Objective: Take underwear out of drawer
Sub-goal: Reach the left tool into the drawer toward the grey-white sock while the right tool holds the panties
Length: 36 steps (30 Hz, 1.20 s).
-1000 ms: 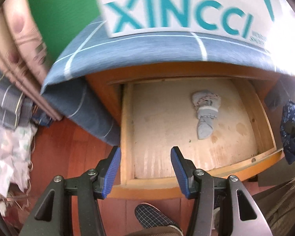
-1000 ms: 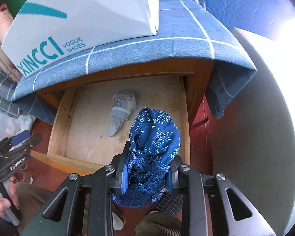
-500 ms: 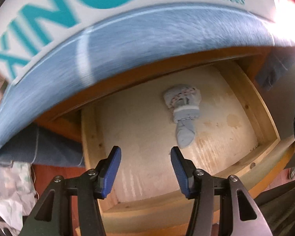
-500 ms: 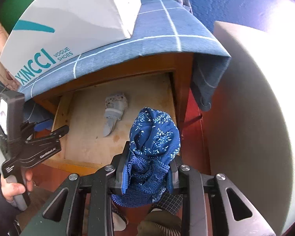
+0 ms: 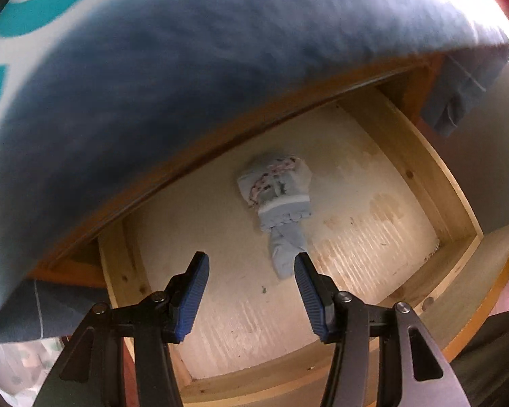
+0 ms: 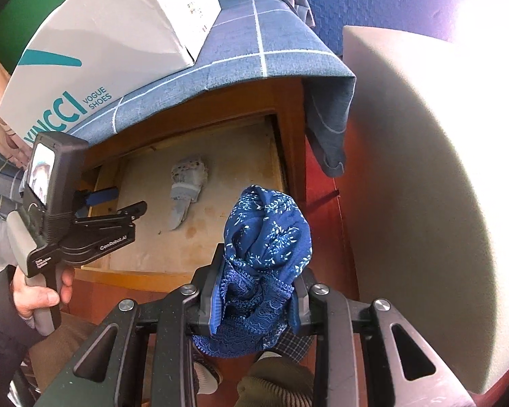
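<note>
- Left wrist view: The left gripper (image 5: 249, 268) hangs over the open drawer (image 5: 451, 203), jaws apart with nothing between them. The pale blue rolled underwear (image 5: 278, 203) lies on the drawer floor near the middle; its narrow tail end reaches to just beside the inner edge of the right-hand finger, while the thick rolled end lies farther in, toward the back. A blue checked cloth (image 5: 186, 68) hanging off the cabinet top crowds the upper frame. Judged risk: a close from here would likely catch only the thin tail, which could slip free or let the roll unravel; a deep reach could also snag the overhanging cloth.

- Right wrist view: The right gripper (image 6: 256, 296) is clamped on a dark blue patterned underwear (image 6: 268, 237), bunched up above the pads with lace trailing below, held in front of the drawer's near right corner, apparently clear of it. The pale roll (image 6: 186, 186) sits well apart, deeper in the drawer. The left gripper (image 6: 118, 203), held in a hand (image 6: 37, 295), points in from the left. Judged risk: the loose lace could catch on the drawer front if that hand drops.
</note>
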Tool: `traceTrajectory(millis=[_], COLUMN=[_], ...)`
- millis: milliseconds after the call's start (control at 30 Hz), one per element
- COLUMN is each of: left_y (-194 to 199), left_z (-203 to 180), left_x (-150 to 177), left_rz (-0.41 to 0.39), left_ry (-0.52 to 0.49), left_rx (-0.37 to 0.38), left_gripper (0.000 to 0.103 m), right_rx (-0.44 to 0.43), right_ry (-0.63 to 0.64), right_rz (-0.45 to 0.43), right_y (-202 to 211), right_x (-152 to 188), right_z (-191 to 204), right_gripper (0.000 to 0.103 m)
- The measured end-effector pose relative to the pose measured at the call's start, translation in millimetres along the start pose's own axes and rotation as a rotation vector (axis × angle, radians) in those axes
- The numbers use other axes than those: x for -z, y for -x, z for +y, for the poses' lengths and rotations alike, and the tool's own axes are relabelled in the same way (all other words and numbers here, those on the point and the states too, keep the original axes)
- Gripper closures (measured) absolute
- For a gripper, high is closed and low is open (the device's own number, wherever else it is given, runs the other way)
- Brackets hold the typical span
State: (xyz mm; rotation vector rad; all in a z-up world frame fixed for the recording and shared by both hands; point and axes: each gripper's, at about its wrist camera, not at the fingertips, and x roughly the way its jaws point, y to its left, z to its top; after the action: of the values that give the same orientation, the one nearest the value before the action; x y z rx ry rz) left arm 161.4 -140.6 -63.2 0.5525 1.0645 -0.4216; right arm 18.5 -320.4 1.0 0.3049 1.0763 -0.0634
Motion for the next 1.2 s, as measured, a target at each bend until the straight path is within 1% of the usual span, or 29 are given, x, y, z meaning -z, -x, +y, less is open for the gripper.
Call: traceTrajectory(millis=[167,233,367,433,567,667,800,833,900,933,1033,1133,1200], left_y=[-17,-18,-19,-20,-24,-29,-35,-37,-42,-44,-50,-57,-57], left_z=[-4,-7,-16,-21,-31,-39,-46,-54,-52,-58,-60,-65,-61], left_x=[-9,-11,-14,-14,-9,-3,2,7,7,7,11,10,5], left_rz=[0.031,0.003,-0.034,-0.045,-0.052,-0.051,-0.058,-0.060,-0.062,-0.068,-0.074,-0.060,-0.066], left_ry=[-0.063,-0.101,-0.184,-0.227,-0.323,-0.409,-0.479,-0.489,-0.518,-0.532,-0.569,-0.614,-0.623], left_rx=[0.008,-0.009,0.009,0.002,-0.009,-0.034,-0.056,-0.062,-0.068,-0.070,-0.061,-0.054,-0.050], left_gripper=[0.049,0.049,0.049,0.049,0.049,0.049,0.049,0.049,0.049,0.049,0.049,0.049,0.049], right_rx=[-0.009,-0.008,-0.016,-0.016,-0.018,-0.019,-0.021,-0.021,-0.022,-0.022,-0.022,-0.023,-0.026], right_ry=[0.008,0.008,-0.011,-0.023,-0.029,-0.029,-0.022,-0.021,-0.022,-0.025,-0.028,-0.028,-0.033], right_rz=[-0.001,-0.007,-0.003,0.000,0.007,0.012,0.019,0.018,0.018,0.019,0.020,0.021,0.024], right_y=[2,5,7,6,6,3,2,2,2,2,1,2,1], right_x=[0,1,2,2,1,-1,-1,-1,-1,-1,-1,-1,-1], right_z=[4,3,-2,-5,-6,-4,-2,-2,-3,-3,-3,-3,-3], right_gripper=[0.075,0.075,0.075,0.075,0.075,0.075,0.074,0.074,0.074,0.074,0.073,0.073,0.073])
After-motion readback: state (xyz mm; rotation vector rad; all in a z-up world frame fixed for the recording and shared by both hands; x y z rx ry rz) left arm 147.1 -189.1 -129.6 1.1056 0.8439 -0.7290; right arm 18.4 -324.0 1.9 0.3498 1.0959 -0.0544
